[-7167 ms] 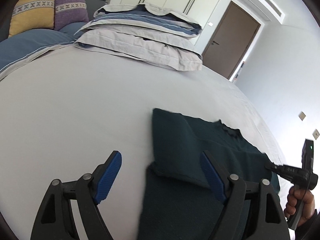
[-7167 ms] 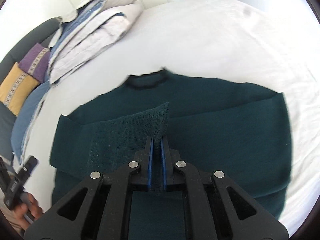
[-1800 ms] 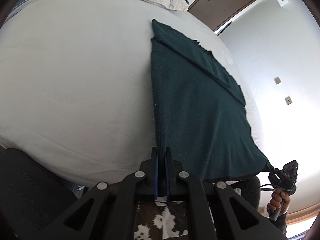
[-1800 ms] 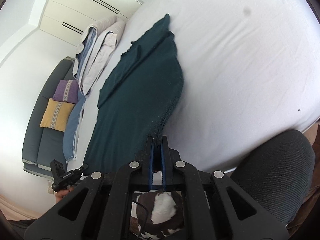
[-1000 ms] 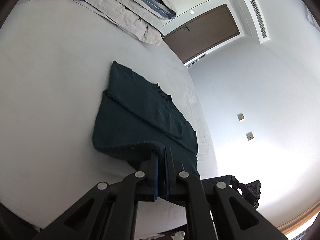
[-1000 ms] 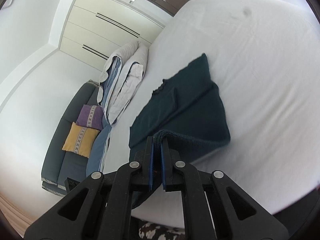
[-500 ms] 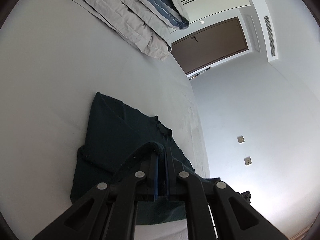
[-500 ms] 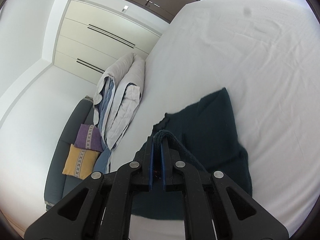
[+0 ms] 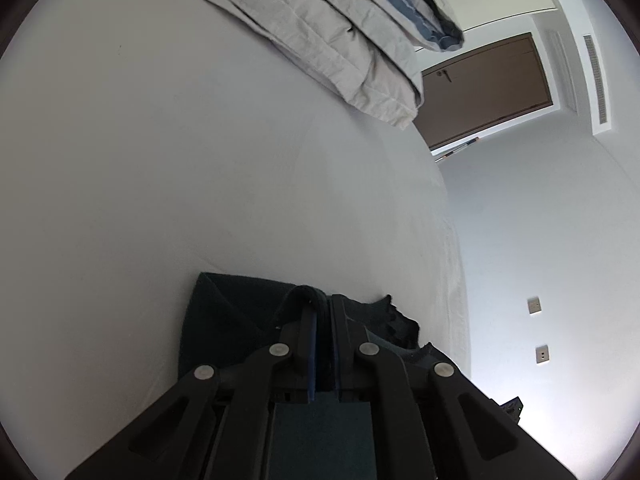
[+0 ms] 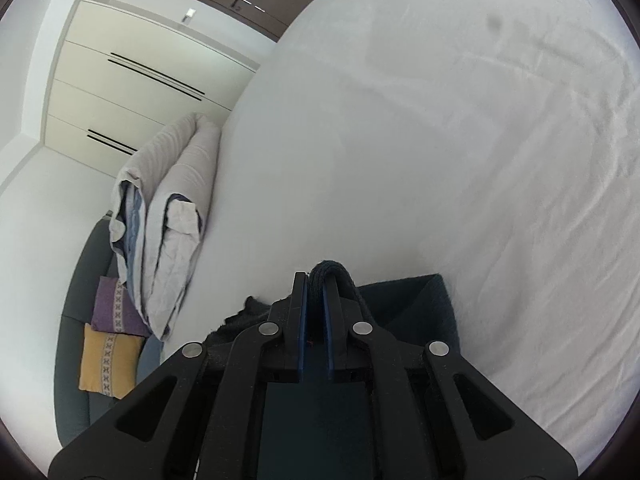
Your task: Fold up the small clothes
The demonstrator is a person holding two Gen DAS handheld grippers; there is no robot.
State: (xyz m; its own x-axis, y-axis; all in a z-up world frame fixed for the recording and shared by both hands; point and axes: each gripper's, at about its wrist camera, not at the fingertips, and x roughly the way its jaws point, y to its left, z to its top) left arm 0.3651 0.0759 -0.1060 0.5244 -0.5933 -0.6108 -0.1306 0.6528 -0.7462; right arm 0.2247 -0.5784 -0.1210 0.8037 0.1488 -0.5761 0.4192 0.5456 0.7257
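— On the bed (image 9: 200, 160), at its near part, the dark green sweater (image 9: 224, 316) is laid, with its lower hem lifted and doubled toward the collar. Is it gripped on both sides?

— Yes. The left gripper (image 9: 323, 344) is seen with its jaws closed on a thick roll of knit, and the right gripper (image 10: 314, 320) likewise, a bulge of cloth being pinched between its blue pads (image 10: 301, 332). Only a narrow slit is left between each pair.

— What might be spoiled from here?

— The fold could be laid askew if one corner is carried farther than the other; a slanted edge would likely result. The knit is judged soft and heavy, so the middle may sag between the two grips and a ridge may be trapped underneath. If the jaws are opened too high, the hem would probably drop short of the collar.

— And the surfaces?

— A fuzzy, loosely woven texture is shown by the sweater, with a ragged ribbed collar visible beyond the left gripper. The sheet on the bed is pale and smooth in the left view, lightly creased in the right. Some drag between knit and sheet is to be expected.

— Anything else nearby?

— A folded quilt (image 10: 172, 200), grey with blue lining, is stacked at the far side of the bed, well apart. Beyond it a yellow cushion (image 10: 108, 364) and a purple cushion (image 10: 114, 308) are propped on a dark sofa (image 10: 76, 320). A brown door (image 9: 488, 88) is seen past the bed.
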